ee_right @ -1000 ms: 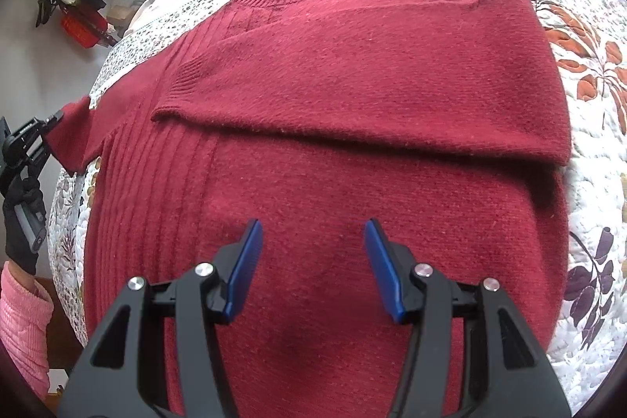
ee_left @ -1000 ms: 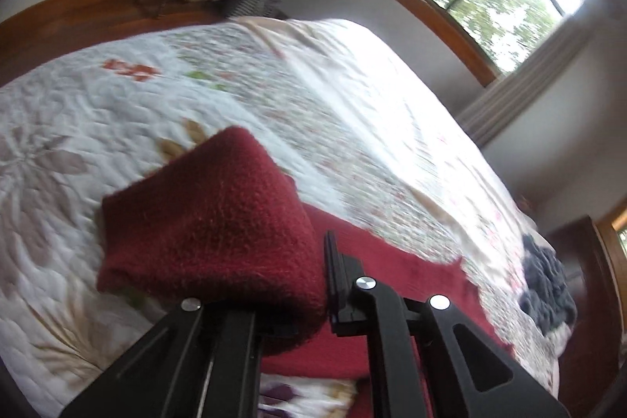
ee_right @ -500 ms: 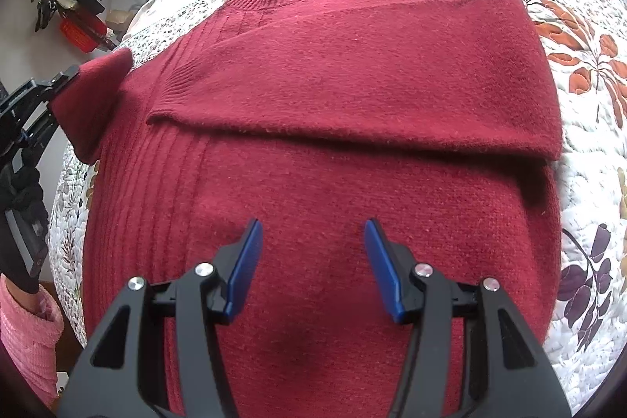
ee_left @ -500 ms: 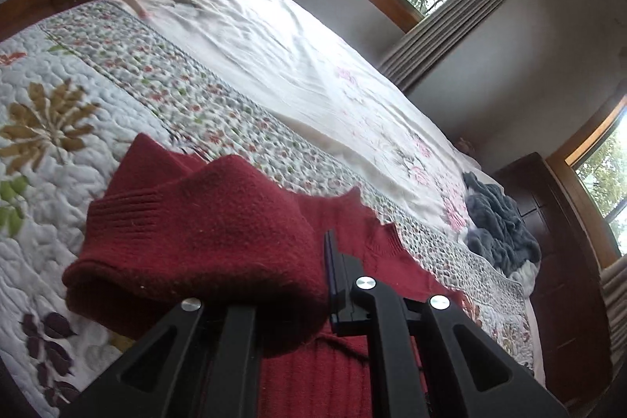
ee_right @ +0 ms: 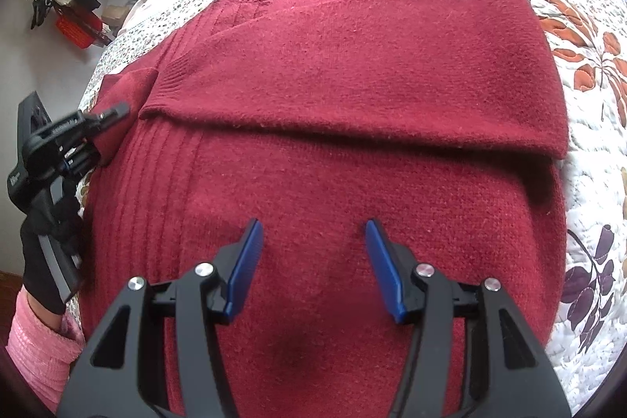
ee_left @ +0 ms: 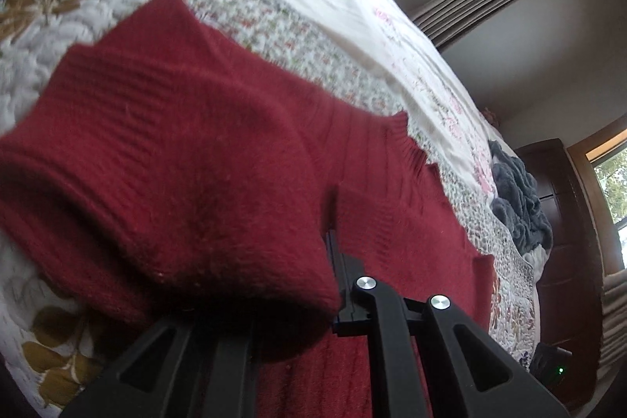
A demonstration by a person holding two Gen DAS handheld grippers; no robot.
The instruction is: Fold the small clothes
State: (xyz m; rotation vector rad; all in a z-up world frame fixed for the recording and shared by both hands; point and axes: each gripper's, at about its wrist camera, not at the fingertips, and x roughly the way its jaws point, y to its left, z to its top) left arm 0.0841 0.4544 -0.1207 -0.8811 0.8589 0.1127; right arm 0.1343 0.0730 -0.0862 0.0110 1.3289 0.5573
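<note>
At the left edge of the bed, your left gripper is closed on the left sleeve of the red sweater and holds the sleeve above the body of the sweater. The sweater lies flat on the floral quilt, and its right sleeve is folded across the chest. Your right gripper hangs over the lower part, its blue fingers wide apart and holding nothing.

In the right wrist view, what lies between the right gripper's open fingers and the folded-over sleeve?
Only the sweater's own ribbed red front; the right gripper and folded sleeve have nothing else between them.
</note>
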